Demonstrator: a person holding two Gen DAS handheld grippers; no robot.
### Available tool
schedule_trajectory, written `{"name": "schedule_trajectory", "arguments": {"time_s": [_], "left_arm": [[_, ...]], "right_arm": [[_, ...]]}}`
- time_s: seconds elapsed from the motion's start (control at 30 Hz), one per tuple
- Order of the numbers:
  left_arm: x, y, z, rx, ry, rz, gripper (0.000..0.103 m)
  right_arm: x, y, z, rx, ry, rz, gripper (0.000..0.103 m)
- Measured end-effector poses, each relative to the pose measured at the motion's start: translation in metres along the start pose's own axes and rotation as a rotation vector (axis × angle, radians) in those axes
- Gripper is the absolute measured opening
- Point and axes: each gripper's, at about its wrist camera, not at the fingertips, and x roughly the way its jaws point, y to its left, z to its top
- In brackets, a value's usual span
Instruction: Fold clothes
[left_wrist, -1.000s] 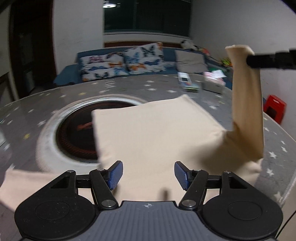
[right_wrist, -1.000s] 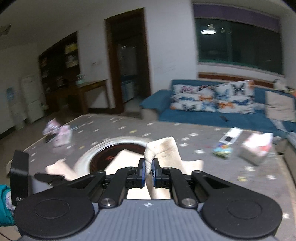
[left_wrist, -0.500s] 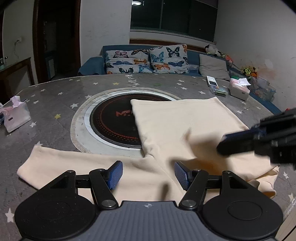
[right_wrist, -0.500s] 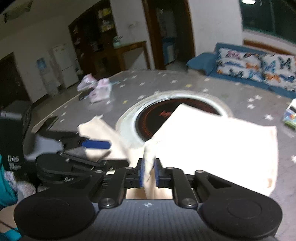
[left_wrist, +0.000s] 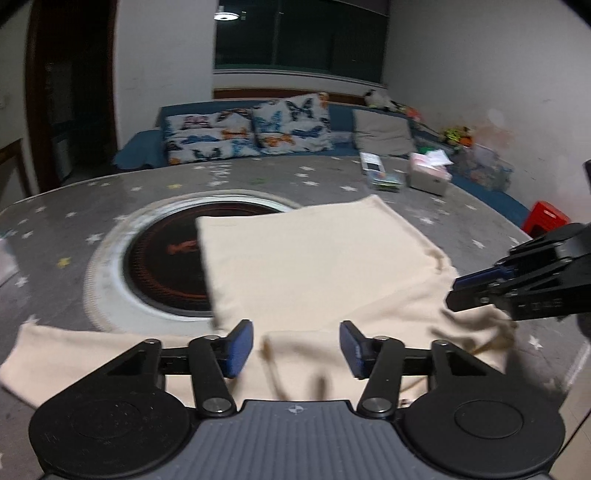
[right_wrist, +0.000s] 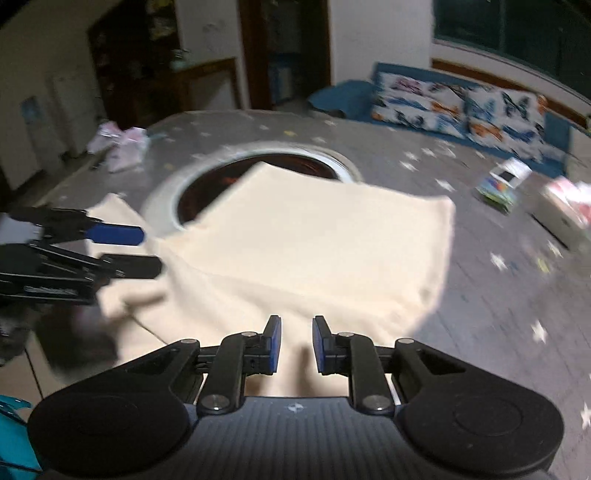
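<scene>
A cream garment (left_wrist: 314, 266) lies partly folded on the grey star-patterned table (left_wrist: 74, 221), with one sleeve stretched out to the left (left_wrist: 92, 347). It also shows in the right wrist view (right_wrist: 314, 240). My left gripper (left_wrist: 295, 343) is open and empty, hovering over the garment's near edge. My right gripper (right_wrist: 296, 345) is open with a narrow gap and empty, above the garment's near right part. The right gripper shows at the right in the left wrist view (left_wrist: 480, 291). The left gripper shows at the left in the right wrist view (right_wrist: 125, 251).
A round dark hotplate (left_wrist: 166, 258) is set in the table's middle, partly under the garment. A tissue box (left_wrist: 428, 173) and a small packet (left_wrist: 380, 173) lie at the far right. Pink bags (right_wrist: 122, 147) stand at the far left. A blue sofa (left_wrist: 258, 136) is behind.
My right gripper has let go of the sleeve it had carried over, has opened, and has drawn back to the right. The left gripper stayed open and turned slightly.
</scene>
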Motion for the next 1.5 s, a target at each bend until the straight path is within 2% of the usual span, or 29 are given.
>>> {"name": "schedule_trajectory", "arguments": {"time_s": [0.03, 0.13, 0.43, 0.53, 0.6, 0.7, 0.77, 0.97, 1.13, 1.3, 1.4, 1.5], "left_arm": [[0.003, -0.004, 0.0, 0.009, 0.003, -0.014, 0.045], [0.011, -0.014, -0.001, 0.036, 0.011, -0.045, 0.039], [0.027, -0.017, -0.006, 0.051, 0.048, -0.06, 0.037], [0.027, -0.013, -0.009, 0.056, 0.059, -0.009, 0.036], [0.025, -0.005, -0.012, 0.045, 0.063, 0.017, 0.03], [0.018, 0.002, -0.011, 0.023, 0.052, 0.046, 0.03], [0.014, 0.003, -0.009, 0.01, 0.042, 0.064, 0.026], [0.013, -0.013, -0.001, 0.019, 0.004, -0.03, 0.027], [0.034, -0.011, -0.004, 0.007, 0.058, 0.0, 0.027], [0.017, 0.008, -0.01, -0.036, 0.04, 0.017, 0.027], [0.002, 0.023, -0.013, -0.068, 0.022, 0.067, 0.028], [-0.011, 0.048, -0.018, -0.136, 0.007, 0.177, 0.028]], "right_arm": [[0.002, -0.004, -0.003, 0.005, 0.005, -0.013, 0.017], [0.011, -0.016, -0.011, 0.04, 0.026, -0.037, 0.014], [0.011, -0.02, 0.003, 0.032, -0.022, -0.049, 0.013], [0.023, -0.027, 0.002, 0.048, -0.002, -0.061, 0.013], [0.024, -0.028, 0.001, 0.05, 0.003, -0.061, 0.013], [0.026, -0.03, -0.001, 0.055, 0.01, -0.062, 0.013], [0.027, -0.031, -0.001, 0.056, 0.014, -0.062, 0.013], [0.029, -0.028, 0.0, 0.049, 0.018, -0.072, 0.013], [0.029, -0.028, 0.0, 0.053, 0.021, -0.075, 0.013], [0.03, -0.029, 0.002, 0.049, 0.02, -0.073, 0.013], [0.03, -0.028, 0.003, 0.044, 0.018, -0.07, 0.014], [0.029, -0.027, 0.004, 0.039, 0.015, -0.069, 0.016]]}}
